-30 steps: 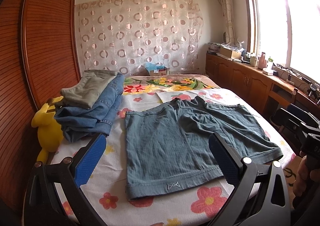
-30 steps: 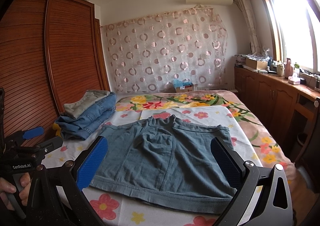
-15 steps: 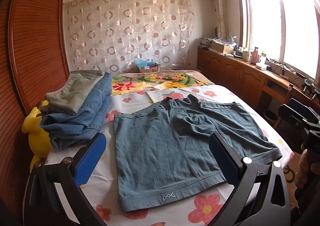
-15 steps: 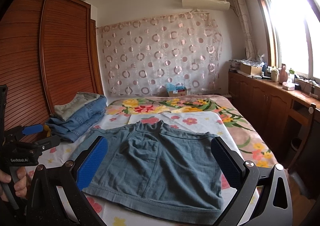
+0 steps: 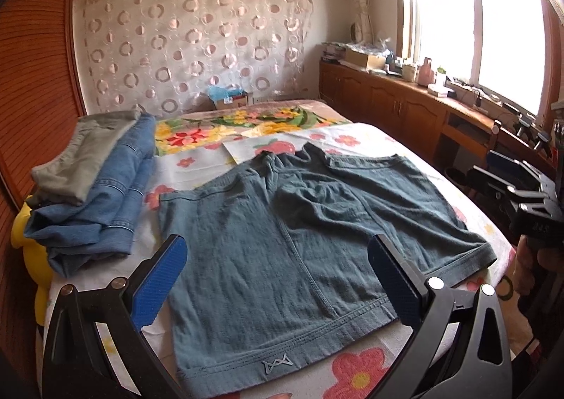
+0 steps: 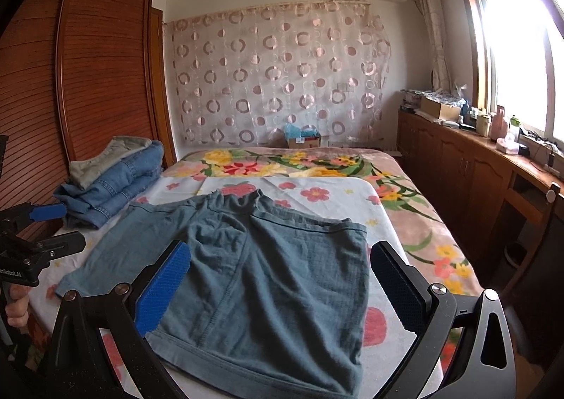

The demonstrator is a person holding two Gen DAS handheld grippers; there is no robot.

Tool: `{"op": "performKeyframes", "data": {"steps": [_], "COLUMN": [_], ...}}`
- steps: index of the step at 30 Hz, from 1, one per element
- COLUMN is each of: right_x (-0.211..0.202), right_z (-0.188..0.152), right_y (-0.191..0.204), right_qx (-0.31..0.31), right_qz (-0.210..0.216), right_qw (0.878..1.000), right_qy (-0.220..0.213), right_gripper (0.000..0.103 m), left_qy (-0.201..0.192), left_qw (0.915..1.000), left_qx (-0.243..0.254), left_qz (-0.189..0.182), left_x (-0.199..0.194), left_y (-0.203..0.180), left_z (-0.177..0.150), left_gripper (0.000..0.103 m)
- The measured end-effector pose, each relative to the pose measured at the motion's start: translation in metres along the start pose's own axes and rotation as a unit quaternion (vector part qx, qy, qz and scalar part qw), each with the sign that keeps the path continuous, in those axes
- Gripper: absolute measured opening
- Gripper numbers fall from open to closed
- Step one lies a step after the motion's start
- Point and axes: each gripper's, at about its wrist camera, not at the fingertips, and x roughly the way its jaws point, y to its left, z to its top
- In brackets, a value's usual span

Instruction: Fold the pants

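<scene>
On a floral bedsheet (image 5: 356,369), teal shorts (image 5: 299,240) lie spread flat, hems toward the cameras. Both the left gripper (image 5: 275,273) and right gripper (image 6: 280,280) hover above them, jaws wide apart and empty. Folded jeans (image 5: 102,201) are stacked at ten o'clock.

The pants (image 5: 299,247) are short, grey-blue and ribbed, spread flat and unfolded, somewhat wrinkled, with the waistband on the far side and both leg hems toward the grippers. One stitched hem with a small zigzag logo lies just ahead of and between the left gripper's (image 5: 278,272) fingers; the other leg lies ahead of the right gripper (image 6: 282,282).
</scene>
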Motion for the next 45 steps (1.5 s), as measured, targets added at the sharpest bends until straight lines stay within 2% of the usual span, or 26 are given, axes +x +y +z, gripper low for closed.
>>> {"op": "performKeyframes", "data": {"steps": [4, 11, 15, 20, 23, 27, 31, 32, 33, 36, 40, 42, 45], "right_x": [0.006, 0.033, 0.052, 0.077, 0.087, 0.090, 0.081, 0.084, 0.080, 0.079, 0.050, 0.036, 0.025], "right_z": [0.005, 0.023, 0.033, 0.043, 0.049, 0.061, 0.071, 0.069, 0.071, 0.072, 0.083, 0.089, 0.087], "right_y": [-0.011, -0.041, -0.064, -0.093, -0.101, -0.102, -0.103, -0.106, -0.104, -0.097, -0.091, -0.093, -0.105], "right_qx": [-0.003, 0.000, 0.013, 0.044, 0.059, 0.072, 0.076, 0.078, 0.079, 0.065, 0.045, 0.032, 0.028], "right_qz": [0.003, 0.001, -0.001, -0.003, 0.005, 0.010, 0.011, 0.013, 0.020, 0.028, 0.038, -0.003, -0.079], "right_qw": [1.000, 0.998, 0.994, 0.986, 0.981, 0.976, 0.975, 0.976, 0.975, 0.976, 0.985, 0.988, 0.983], "right_qy": [0.017, 0.066, 0.104, 0.158, 0.186, 0.207, 0.207, 0.205, 0.206, 0.204, 0.164, 0.153, 0.162], "right_gripper": [0.098, 0.084, 0.070, 0.052, 0.038, 0.034, 0.034, 0.031, 0.021, 0.008, 0.007, 0.005, 0.005], "left_qy": [0.017, 0.034, 0.050, 0.064, 0.073, 0.082, 0.087, 0.088, 0.092, 0.093, 0.096, 0.096, 0.091], "left_qw": [0.9997, 0.9991, 0.9978, 0.9975, 0.9965, 0.9955, 0.9945, 0.9942, 0.9938, 0.9936, 0.9931, 0.9929, 0.9934], "left_qx": [0.004, 0.007, -0.002, 0.000, 0.000, 0.007, 0.012, 0.013, 0.013, 0.010, 0.007, 0.003, 0.003], "left_qz": [-0.014, -0.026, -0.043, -0.031, -0.041, -0.047, -0.057, -0.059, -0.061, -0.064, -0.067, -0.070, -0.069], "left_x": [0.013, 0.034, 0.045, 0.057, 0.062, 0.069, 0.073, 0.074, 0.075, 0.075, 0.075, 0.075, 0.074], "left_y": [-0.002, -0.002, 0.001, 0.000, -0.002, -0.006, -0.009, -0.009, -0.009, -0.009, -0.009, -0.008, -0.007], "left_z": [0.000, 0.002, 0.001, -0.005, -0.010, -0.015, -0.020, -0.020, -0.022, -0.022, -0.023, -0.023, -0.023], "left_gripper": [0.103, 0.103, 0.103, 0.103, 0.103, 0.103, 0.103, 0.103, 0.103, 0.103, 0.103, 0.103, 0.103]}}
